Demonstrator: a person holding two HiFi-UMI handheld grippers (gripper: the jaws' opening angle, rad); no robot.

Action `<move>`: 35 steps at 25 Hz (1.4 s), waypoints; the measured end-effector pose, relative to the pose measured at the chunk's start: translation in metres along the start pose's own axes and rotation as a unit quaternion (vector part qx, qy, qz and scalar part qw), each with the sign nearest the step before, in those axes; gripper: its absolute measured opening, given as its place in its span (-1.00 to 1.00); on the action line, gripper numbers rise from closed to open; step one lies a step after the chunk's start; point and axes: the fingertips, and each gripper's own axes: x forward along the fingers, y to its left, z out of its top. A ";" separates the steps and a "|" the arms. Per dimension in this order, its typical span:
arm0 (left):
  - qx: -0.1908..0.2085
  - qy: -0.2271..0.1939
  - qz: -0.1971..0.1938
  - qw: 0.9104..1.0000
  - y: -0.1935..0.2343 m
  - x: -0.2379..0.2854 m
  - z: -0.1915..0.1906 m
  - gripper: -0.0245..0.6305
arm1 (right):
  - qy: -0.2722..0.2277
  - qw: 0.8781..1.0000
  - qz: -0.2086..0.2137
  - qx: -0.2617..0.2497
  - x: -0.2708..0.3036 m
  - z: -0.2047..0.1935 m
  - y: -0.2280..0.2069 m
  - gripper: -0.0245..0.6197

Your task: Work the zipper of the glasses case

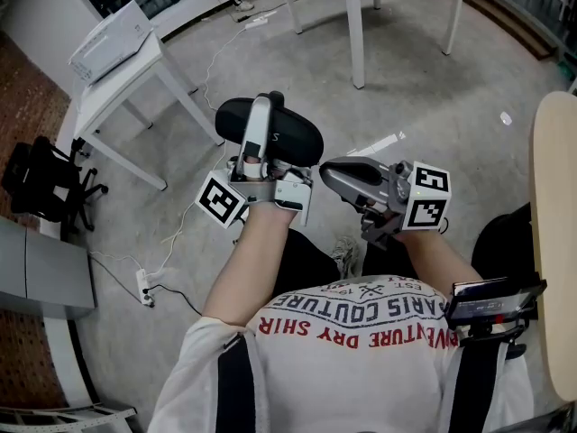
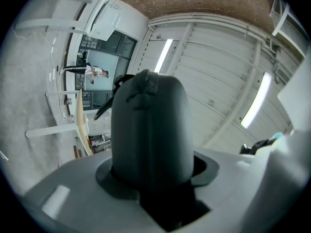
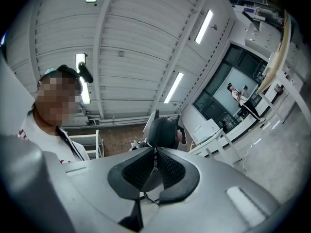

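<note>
A black oval glasses case (image 1: 287, 130) is held up over the person's lap. My left gripper (image 1: 261, 141) is shut on it, one white jaw lying across its top. In the left gripper view the case (image 2: 148, 130) stands upright between the jaws and fills the middle. My right gripper (image 1: 330, 172) points left at the case's right end. Its ribbed pads (image 3: 167, 169) are pressed together on a thin metal zipper pull (image 3: 155, 160), with a fine wire loop hanging below. Beyond them the case (image 3: 164, 132) shows end-on.
A white side table (image 1: 135, 75) carrying a box (image 1: 110, 40) stands at the left, a wooden-topped table (image 1: 357, 21) at the back. A curved wooden tabletop (image 1: 554, 242) runs along the right. A black chair (image 1: 41, 183) and a power strip (image 1: 144, 287) with cables are on the floor.
</note>
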 end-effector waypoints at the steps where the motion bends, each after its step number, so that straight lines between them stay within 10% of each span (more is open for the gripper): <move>1: -0.004 0.007 0.001 1.000 0.000 0.001 -0.002 -0.18 | -0.003 1.000 0.001 0.000 -0.001 0.001 0.000 -0.85; 5: 0.061 0.064 0.015 0.996 0.000 0.001 -0.010 -0.18 | 0.002 1.000 -0.021 -0.015 -0.007 0.002 -0.006 -0.83; 8: 0.189 0.144 0.055 0.970 0.007 -0.010 -0.020 -0.18 | 0.020 0.997 -0.061 -0.046 -0.016 0.003 -0.019 -0.83; 10: 0.296 0.215 0.093 0.926 0.016 -0.022 -0.030 -0.18 | 0.041 0.991 -0.102 -0.082 -0.023 0.004 -0.031 -0.83; 15: 0.487 0.357 0.190 0.774 0.058 -0.069 -0.056 -0.18 | 0.089 0.959 -0.209 -0.168 -0.041 0.011 -0.057 -0.92; 18: 0.504 0.395 0.219 0.736 0.076 -0.091 -0.067 -0.17 | 0.123 0.941 -0.244 -0.201 -0.049 0.005 -0.068 -0.92; 35: 0.481 0.401 0.224 0.747 0.082 -0.094 -0.068 -0.17 | 0.171 0.933 -0.249 -0.196 -0.050 -0.014 -0.074 -0.92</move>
